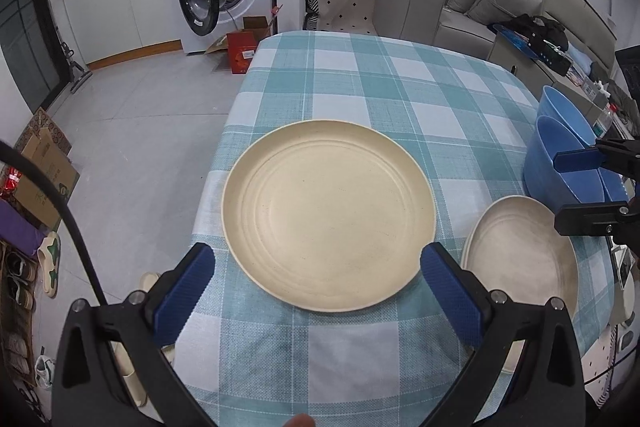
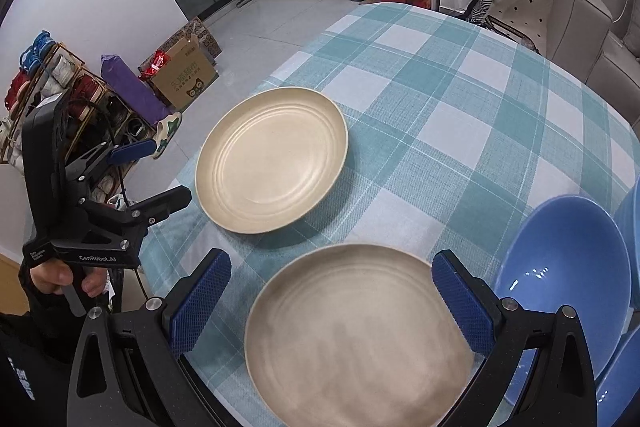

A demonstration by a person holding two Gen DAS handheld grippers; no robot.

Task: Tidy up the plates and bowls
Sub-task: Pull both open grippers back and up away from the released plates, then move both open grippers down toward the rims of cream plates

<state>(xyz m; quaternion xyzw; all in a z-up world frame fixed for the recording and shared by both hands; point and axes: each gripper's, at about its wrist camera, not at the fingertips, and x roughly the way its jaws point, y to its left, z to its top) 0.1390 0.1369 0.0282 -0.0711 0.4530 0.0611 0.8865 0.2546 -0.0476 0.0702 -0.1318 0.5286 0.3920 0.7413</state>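
Cream plates (image 1: pixel 328 215) between open claws (image 1: pixel 318 283)

— Where do the plates sit for you?

— On the table (image 1: pixel 360 75), one plate (image 1: pixel 328 215) lies straight ahead of your left tool at twelve o'clock. A second plate (image 1: pixel 524 267) lies near it at about three o'clock, apart from it.

— And the bowls?

— The bowls (image 1: pixel 560 147) stand beyond that second plate, at roughly two o'clock. From your right tool, a bowl (image 2: pixel 560 267) sits just beside the near plate (image 2: pixel 360 339) at three o'clock; the other plate (image 2: pixel 272 159) lies at eleven.
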